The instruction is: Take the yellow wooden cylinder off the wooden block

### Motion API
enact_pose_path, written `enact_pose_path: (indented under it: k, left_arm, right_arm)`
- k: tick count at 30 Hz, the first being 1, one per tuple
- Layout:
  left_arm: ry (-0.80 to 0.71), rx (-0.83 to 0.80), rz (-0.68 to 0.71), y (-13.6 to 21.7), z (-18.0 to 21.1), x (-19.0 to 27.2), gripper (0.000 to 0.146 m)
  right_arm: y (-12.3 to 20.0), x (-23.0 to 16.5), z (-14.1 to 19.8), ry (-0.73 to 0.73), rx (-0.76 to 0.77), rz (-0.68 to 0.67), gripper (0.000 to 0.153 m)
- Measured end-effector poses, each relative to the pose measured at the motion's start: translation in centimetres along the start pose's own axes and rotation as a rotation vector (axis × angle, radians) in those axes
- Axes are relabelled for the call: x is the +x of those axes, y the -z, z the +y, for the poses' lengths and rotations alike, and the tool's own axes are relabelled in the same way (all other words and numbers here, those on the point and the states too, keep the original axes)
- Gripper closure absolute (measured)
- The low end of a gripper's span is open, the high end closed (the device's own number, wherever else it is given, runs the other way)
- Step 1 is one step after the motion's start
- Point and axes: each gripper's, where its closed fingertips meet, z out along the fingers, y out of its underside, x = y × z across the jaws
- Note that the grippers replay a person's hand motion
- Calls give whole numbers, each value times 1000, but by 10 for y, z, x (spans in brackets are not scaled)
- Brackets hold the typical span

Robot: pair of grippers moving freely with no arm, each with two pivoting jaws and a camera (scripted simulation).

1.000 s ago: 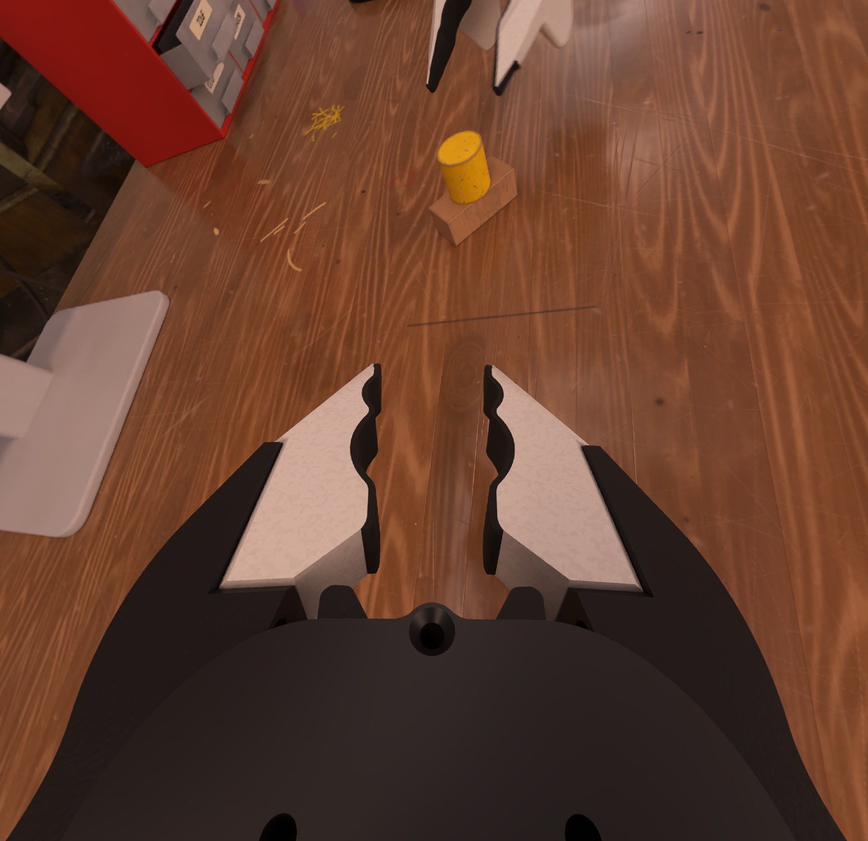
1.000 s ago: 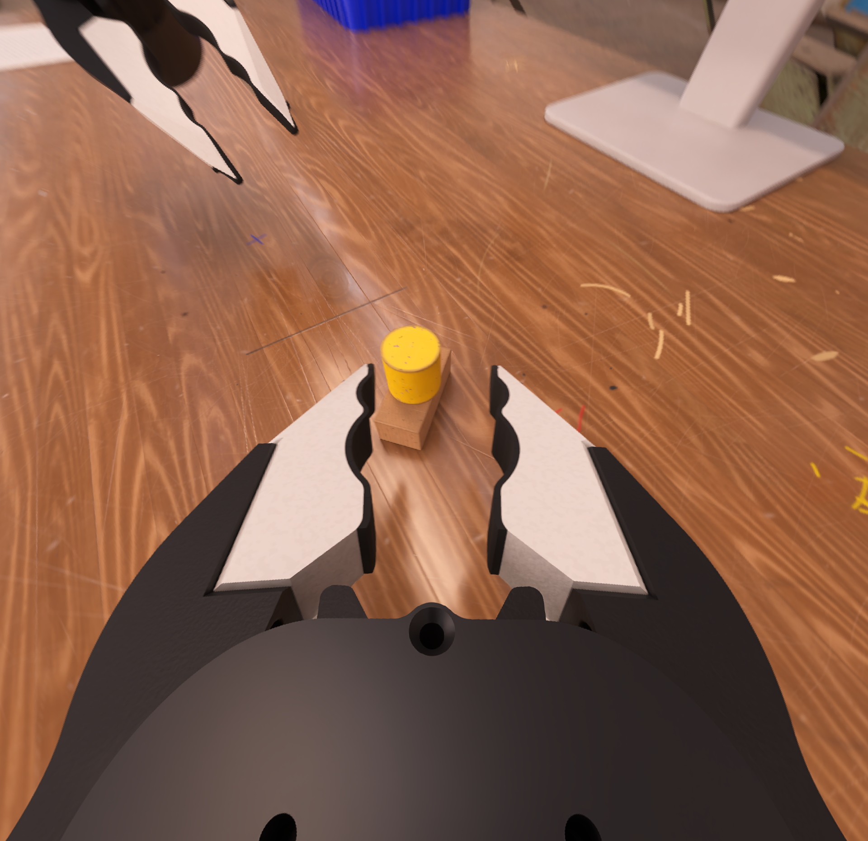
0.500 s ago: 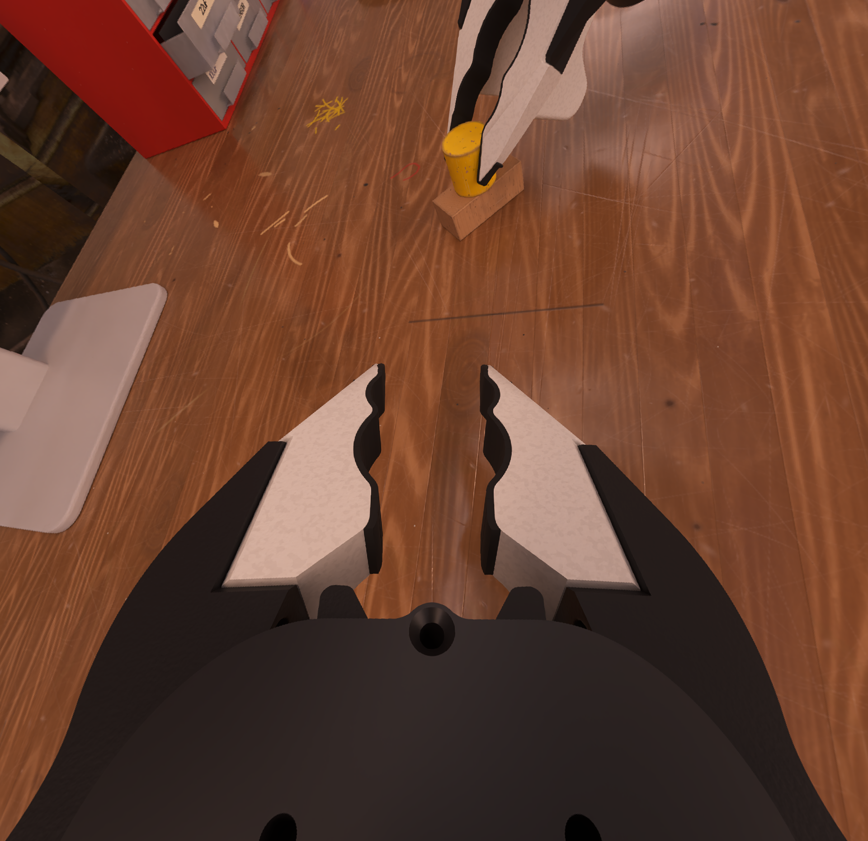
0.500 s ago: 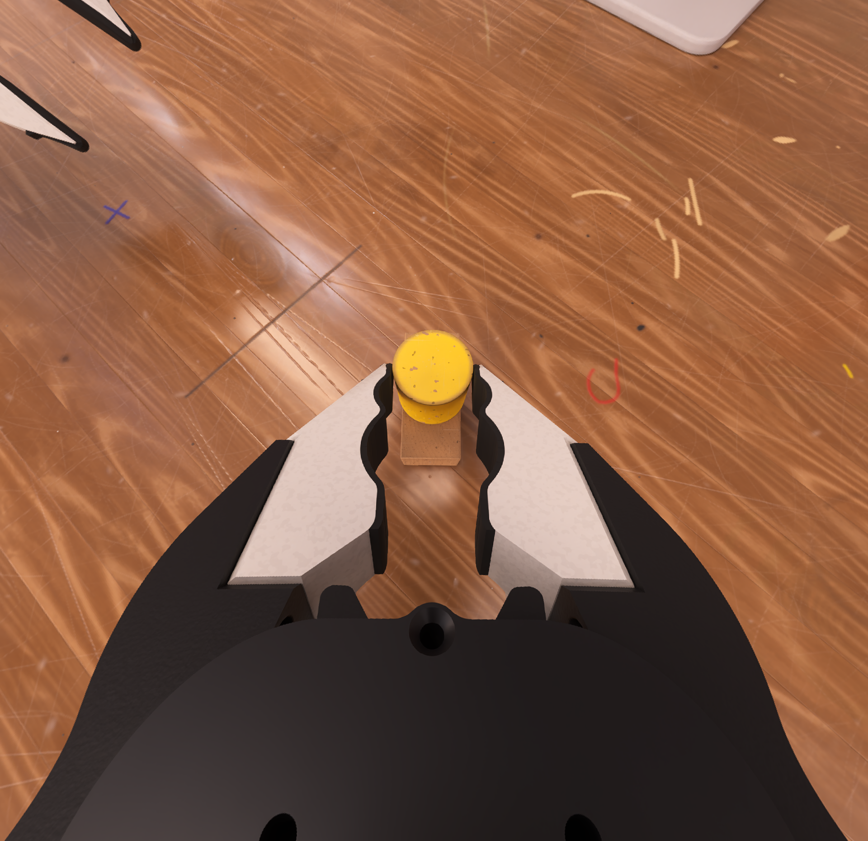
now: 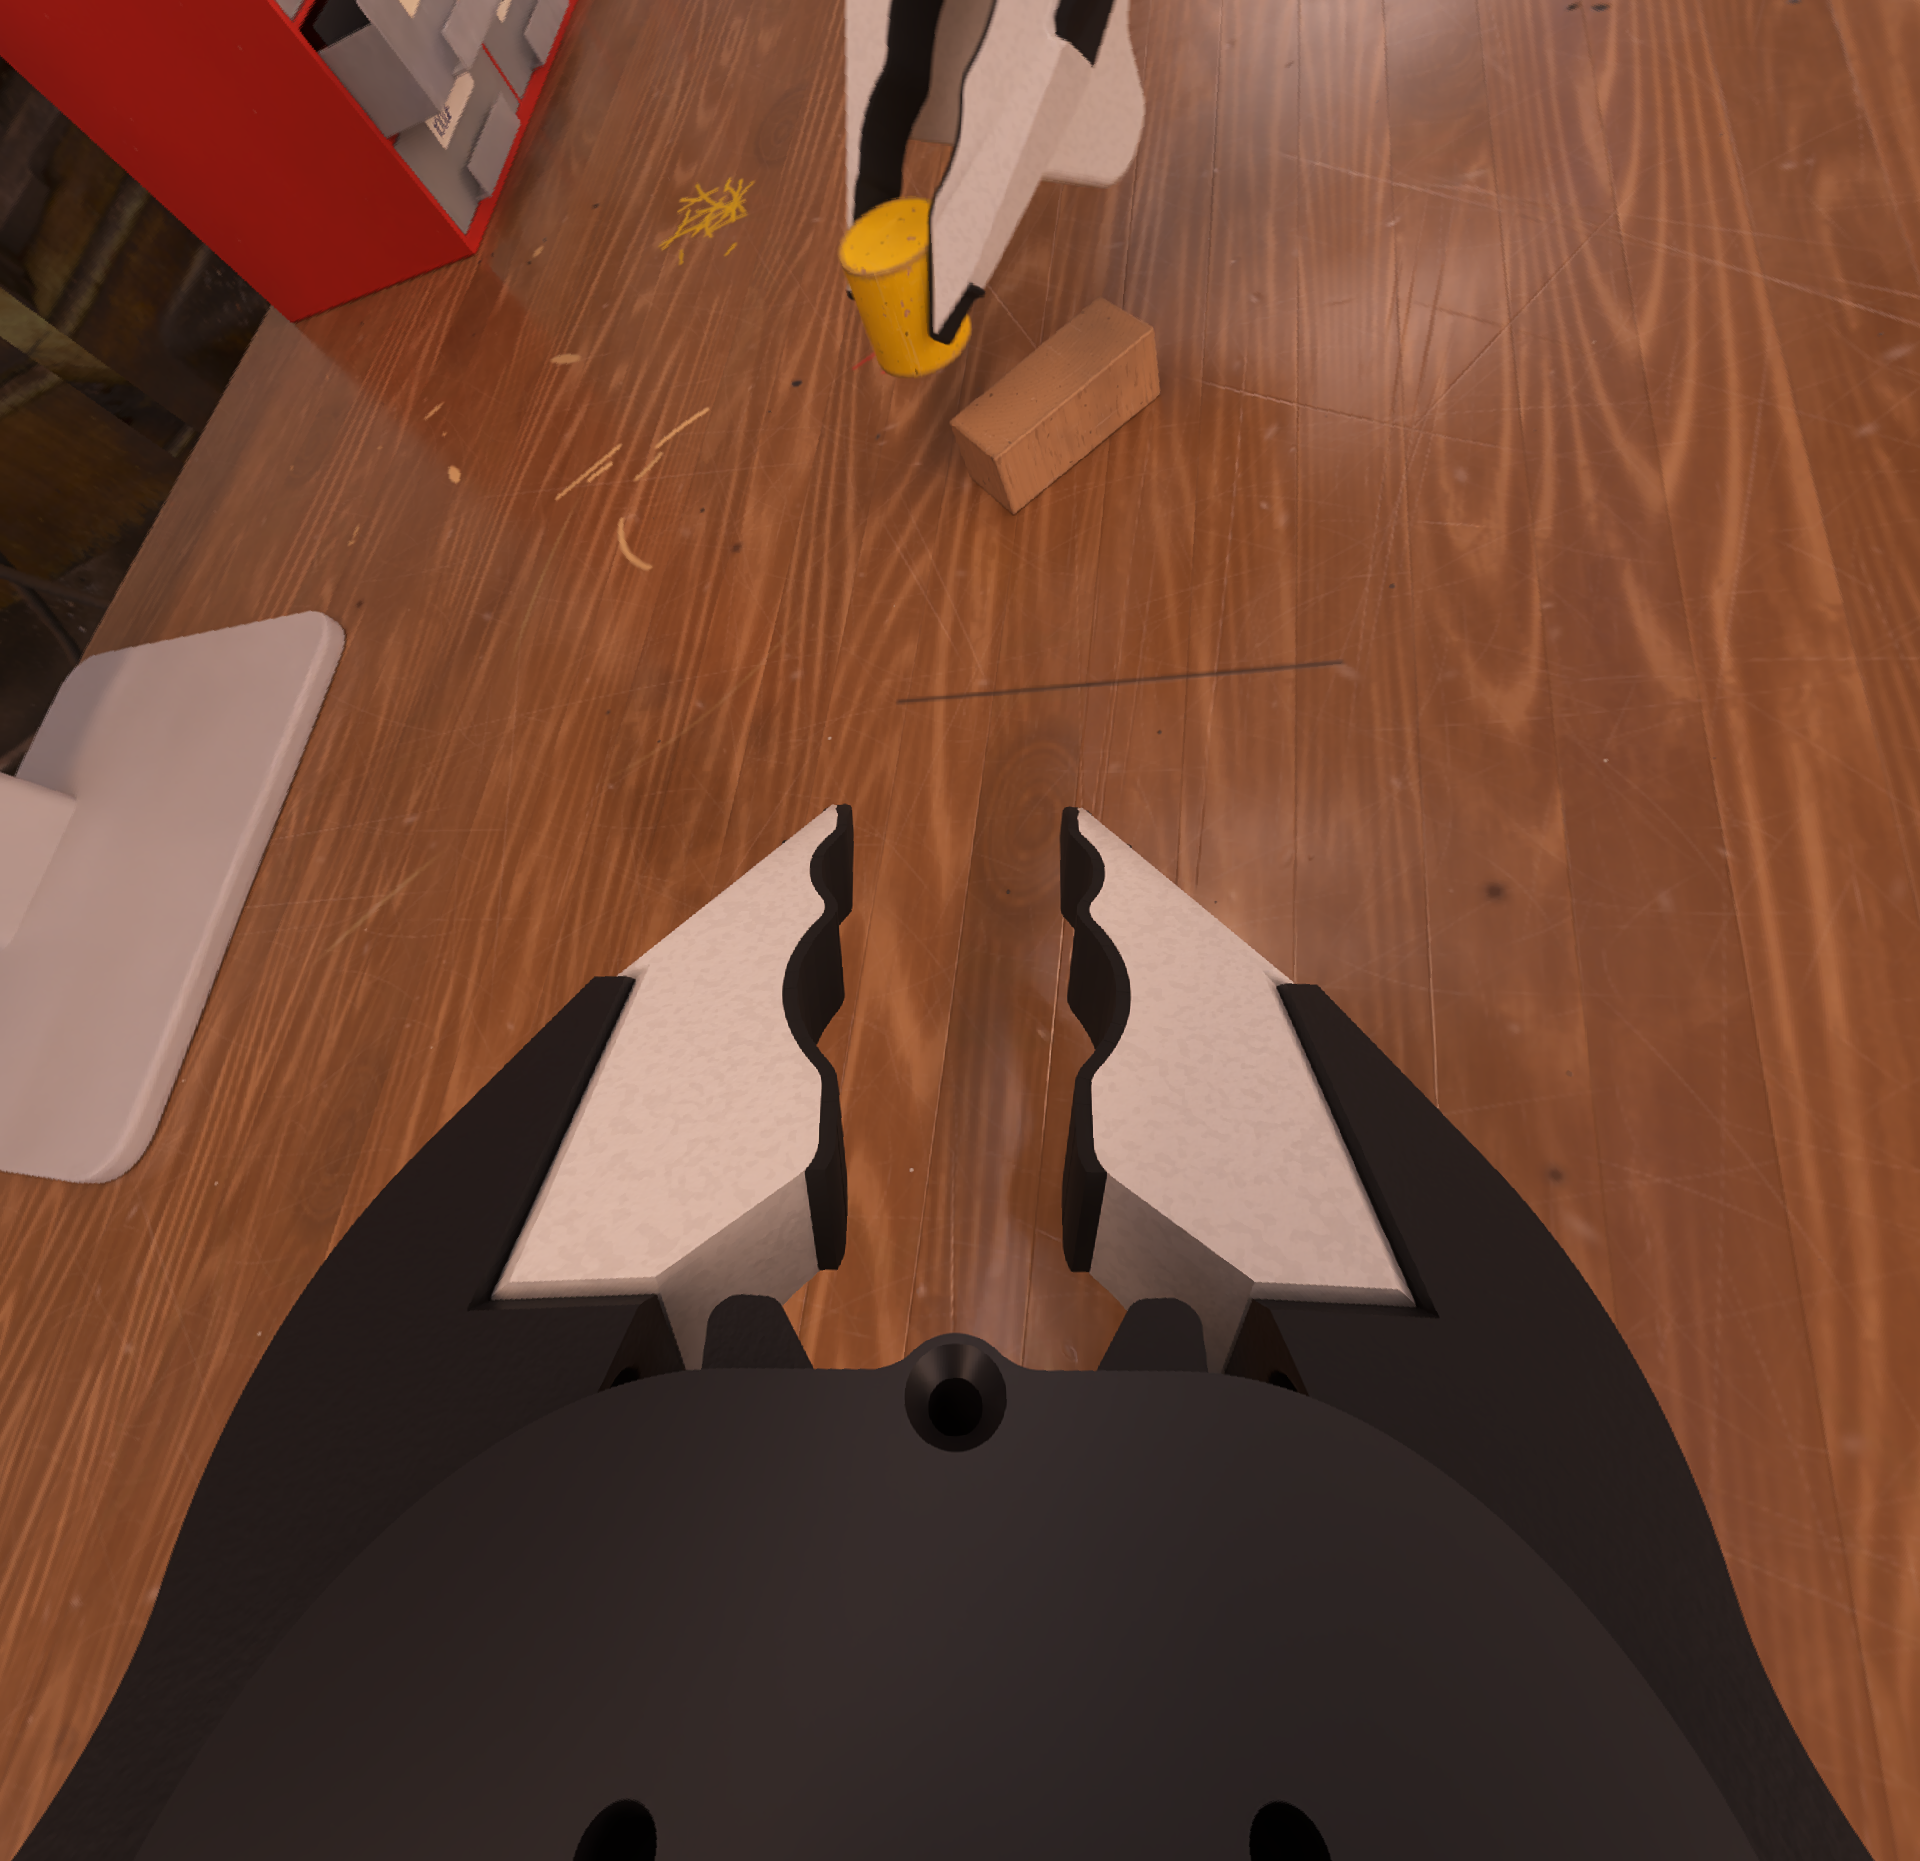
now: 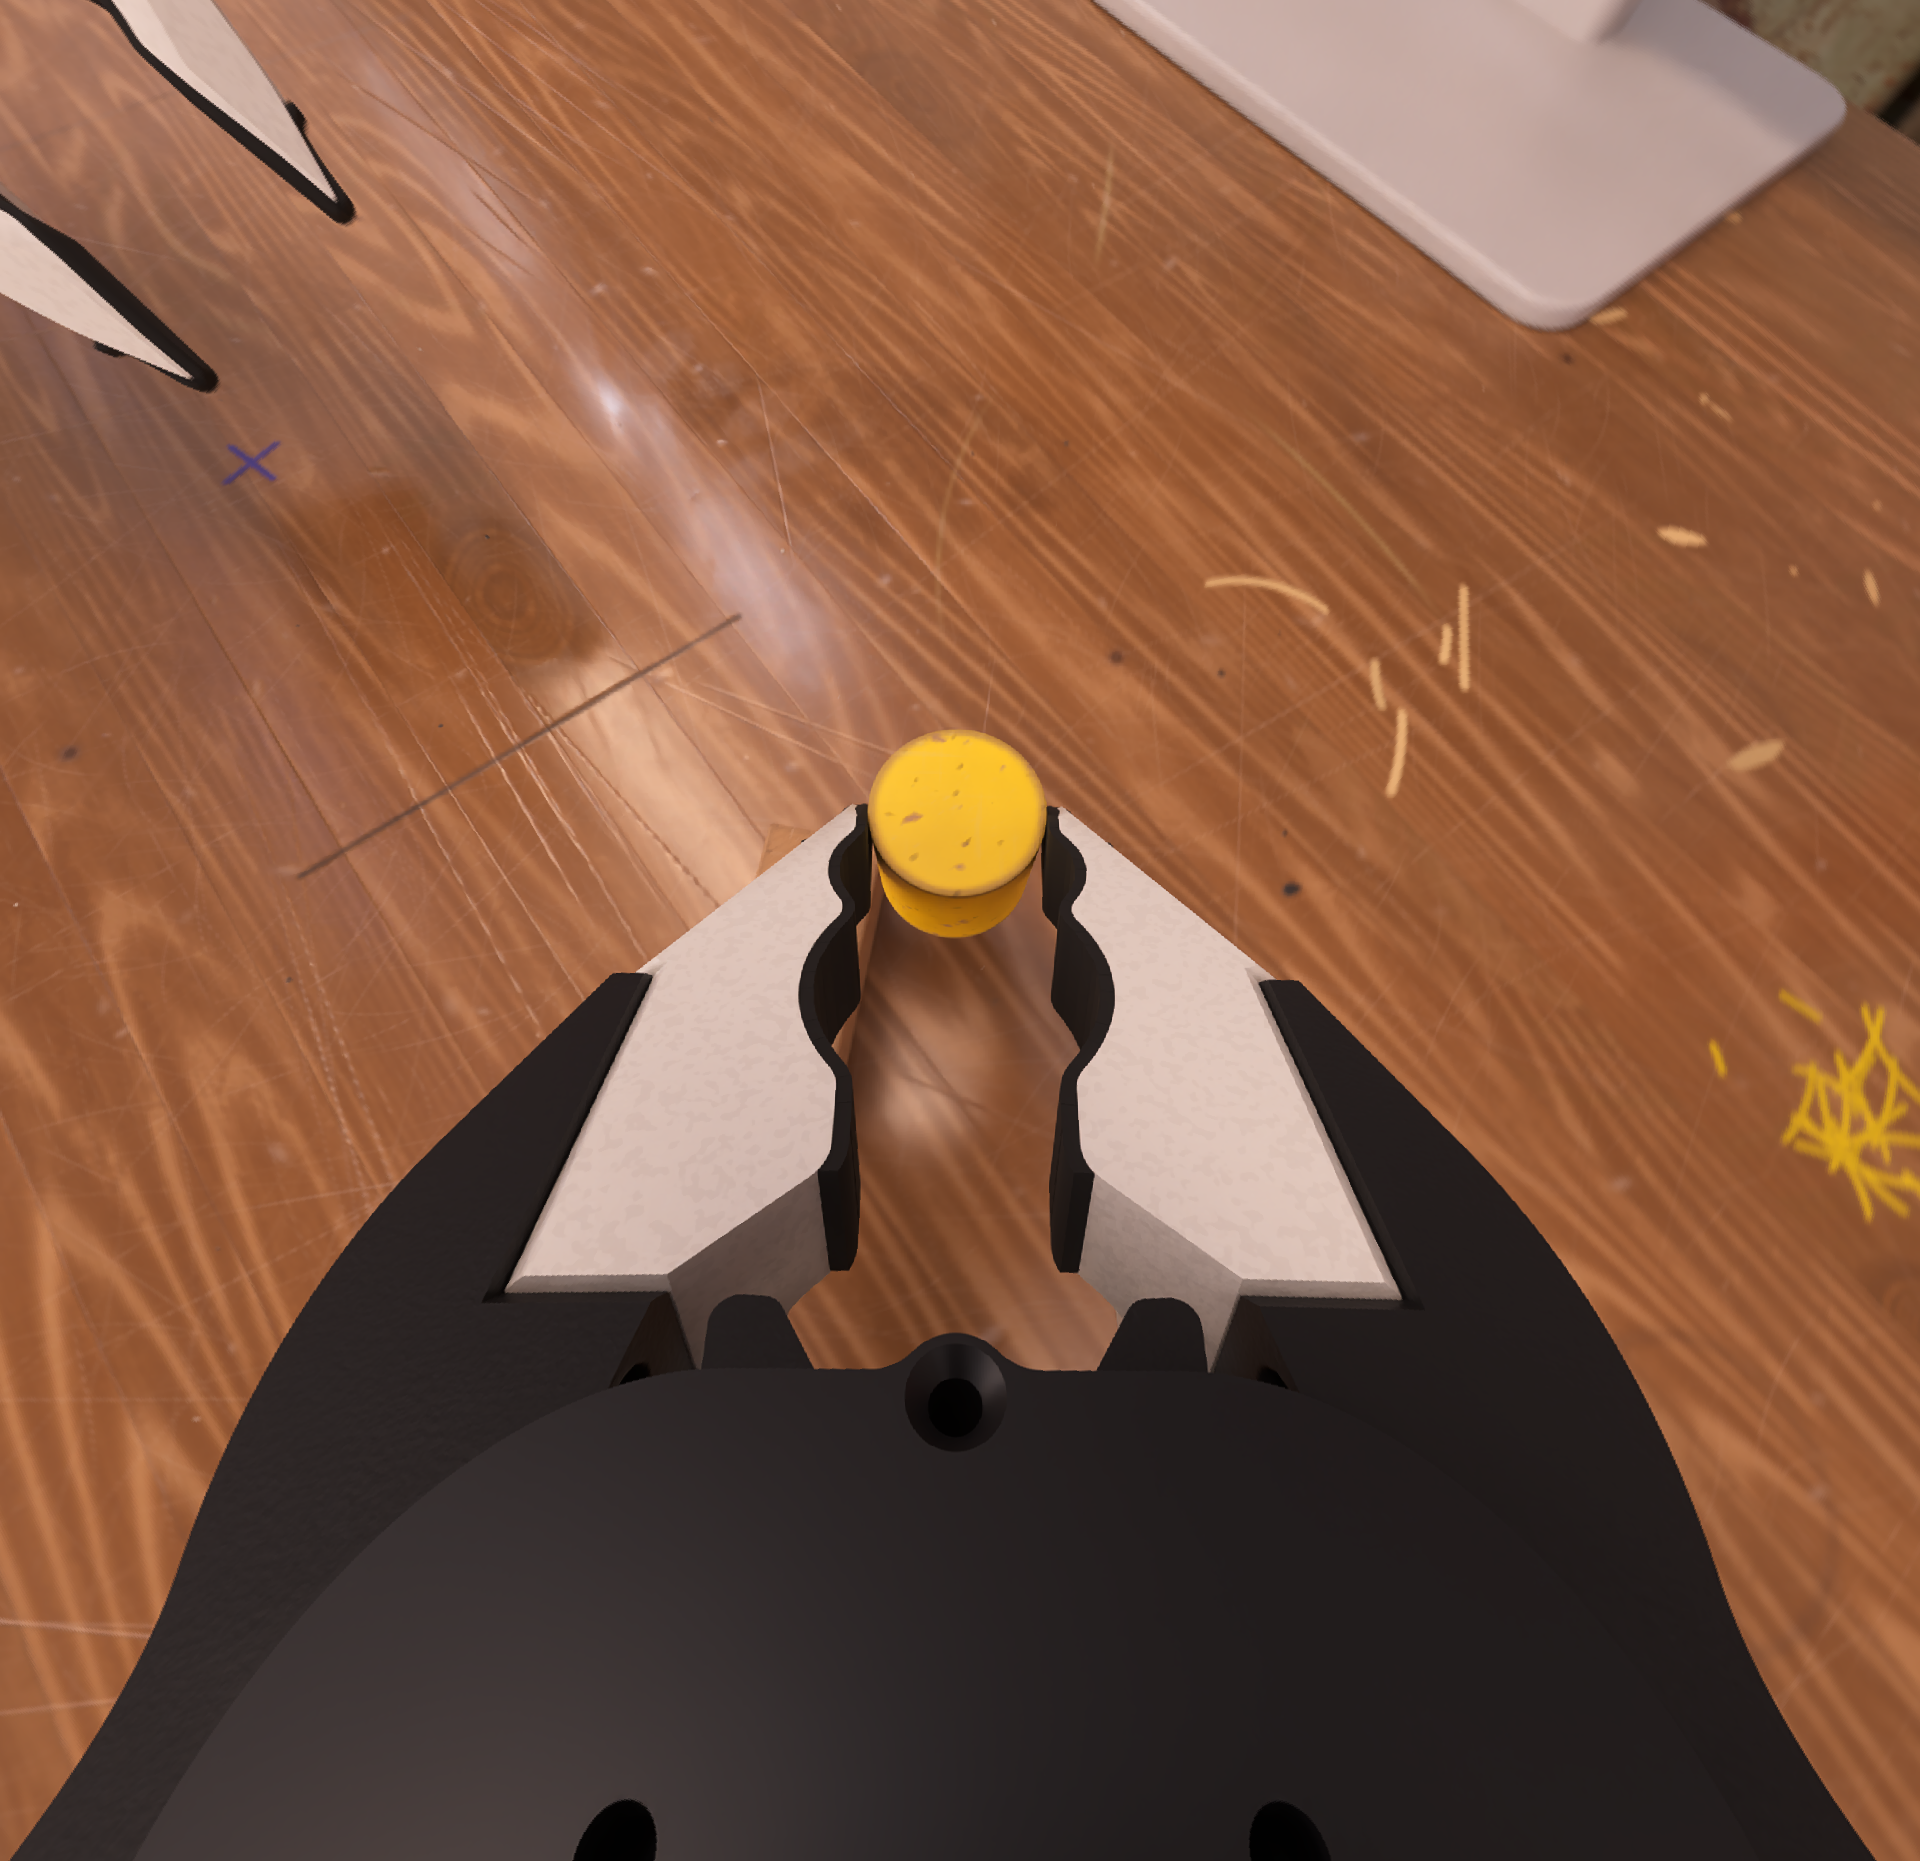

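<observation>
My right gripper (image 6: 956, 829) is shut on the yellow wooden cylinder (image 6: 956, 809), gripping its sides near the top at the fingertips. In the left wrist view the cylinder (image 5: 891, 294) hangs slightly tilted between the right gripper's fingers (image 5: 997, 138), off the wooden block (image 5: 1060, 403) and just to its left. The block lies flat on the wooden table (image 5: 1455, 564) with nothing on it. In the right wrist view the block is almost entirely hidden behind my fingers. My left gripper (image 5: 954, 819) is open and empty, well short of the block.
A red cabinet (image 5: 239, 107) with grey drawers stands at the far left. A white stand base (image 5: 145, 876) sits at the table's left edge and also shows in the right wrist view (image 6: 1455, 128). Yellow shavings (image 6: 1860, 1115) and a blue cross mark (image 6: 251, 463) lie on the table.
My right gripper came down over the cylinder, shut on it and carried it off the block to the side. The block stayed on the table. My left gripper barely moved.
</observation>
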Motion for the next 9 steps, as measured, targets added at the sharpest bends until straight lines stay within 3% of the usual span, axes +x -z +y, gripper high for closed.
enact_pose_path:
  k: [9]
  left_arm:
    - [10, -20, 6, -4, 4, -1, 106]
  right_arm:
    - [-17, 16, -4, 95, 3, -123, 120]
